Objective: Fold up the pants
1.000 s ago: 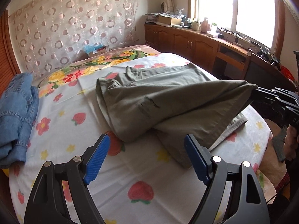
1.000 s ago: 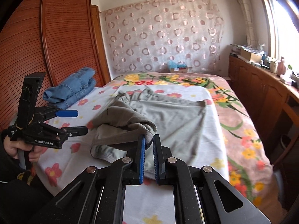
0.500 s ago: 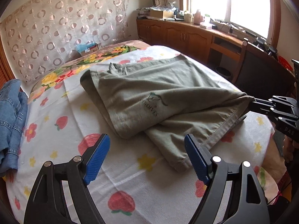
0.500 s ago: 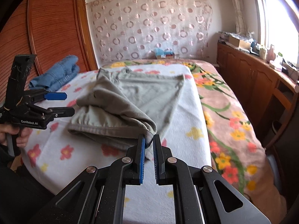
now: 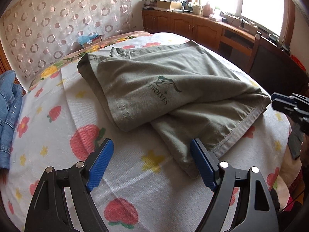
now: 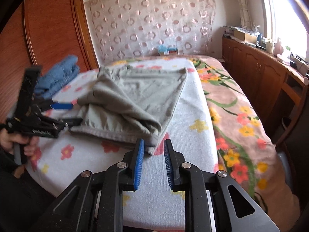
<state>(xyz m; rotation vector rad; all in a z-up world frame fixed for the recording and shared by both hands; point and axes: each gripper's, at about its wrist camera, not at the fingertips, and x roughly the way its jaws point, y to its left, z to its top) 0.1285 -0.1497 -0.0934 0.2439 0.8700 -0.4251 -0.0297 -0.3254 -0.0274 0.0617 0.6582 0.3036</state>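
As right tool opens, pants hem corner lies free between jaws.

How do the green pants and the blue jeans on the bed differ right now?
The green pants lie spread mid-bed, partly folded and rumpled; the blue jeans sit bundled at the bed's edge by the wooden wardrobe. The pants lie between both grippers, a corner by the opening right gripper; nothing is near the jeans. Both rest on the strawberry-print cover.

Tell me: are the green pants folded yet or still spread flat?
Folded over, untidily: the green pants lie doubled on the bed, a top layer with a logo over a lower hem edge.
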